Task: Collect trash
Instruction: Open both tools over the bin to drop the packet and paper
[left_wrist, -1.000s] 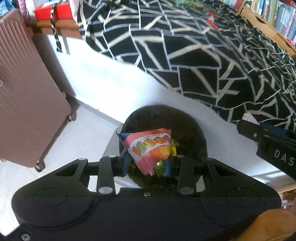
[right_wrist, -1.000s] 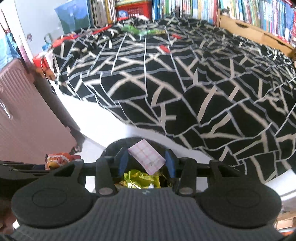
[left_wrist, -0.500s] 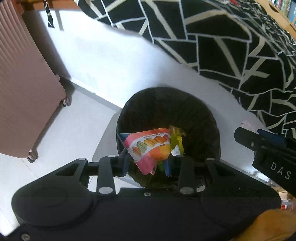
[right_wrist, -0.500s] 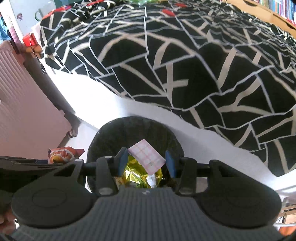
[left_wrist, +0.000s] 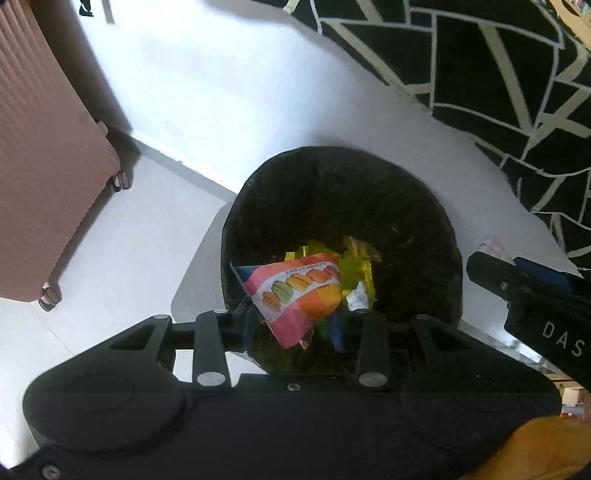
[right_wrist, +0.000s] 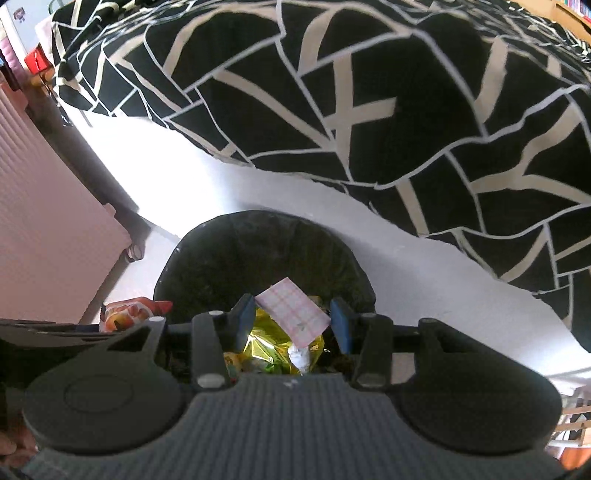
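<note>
Snack wrapper (left_wrist: 295, 295) — pink, orange, macaron print

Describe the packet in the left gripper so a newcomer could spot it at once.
Find the black-lined bin beside the bed. Over its opening the left gripper, jaws opening, has a snack packet between them. Pink and orange with printed macarons, unlike the yellow foil wrapper below it.

both grippers point steeply down; left gripper (left_wrist: 291, 325) fingers opening (something between), right gripper (right_wrist: 291, 325) fingers part-spread.
</note>
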